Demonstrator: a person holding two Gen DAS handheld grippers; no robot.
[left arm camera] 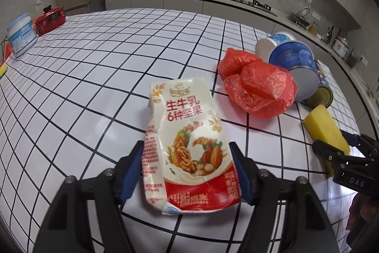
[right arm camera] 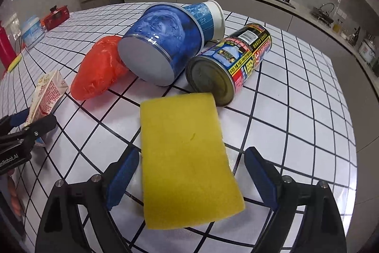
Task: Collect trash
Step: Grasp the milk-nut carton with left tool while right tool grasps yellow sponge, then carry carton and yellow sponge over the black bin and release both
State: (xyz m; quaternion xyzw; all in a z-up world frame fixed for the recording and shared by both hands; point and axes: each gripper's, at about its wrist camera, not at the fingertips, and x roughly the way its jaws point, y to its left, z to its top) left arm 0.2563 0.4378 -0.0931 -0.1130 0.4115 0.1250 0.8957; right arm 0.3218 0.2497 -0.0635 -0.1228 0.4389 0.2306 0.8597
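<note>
With both claws down on the checked worktop [left arm camera: 94,68], we straddle two items.
Left claw [left arm camera: 187,170] pads sit at the milk carton's [left arm camera: 187,141] edges, grip unclear; right claw [right arm camera: 191,174] is open around the yellow sponge [right arm camera: 187,158], gap on its right side. Beyond the sponge: black can [right arm camera: 236,58], blue cup [right arm camera: 163,44], red plastic bag [right arm camera: 99,68] left of the cup.

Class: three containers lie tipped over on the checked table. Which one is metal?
The can with the black-and-yellow label, nearest the yellow sponge; the blue cup and white cup are not.
</note>
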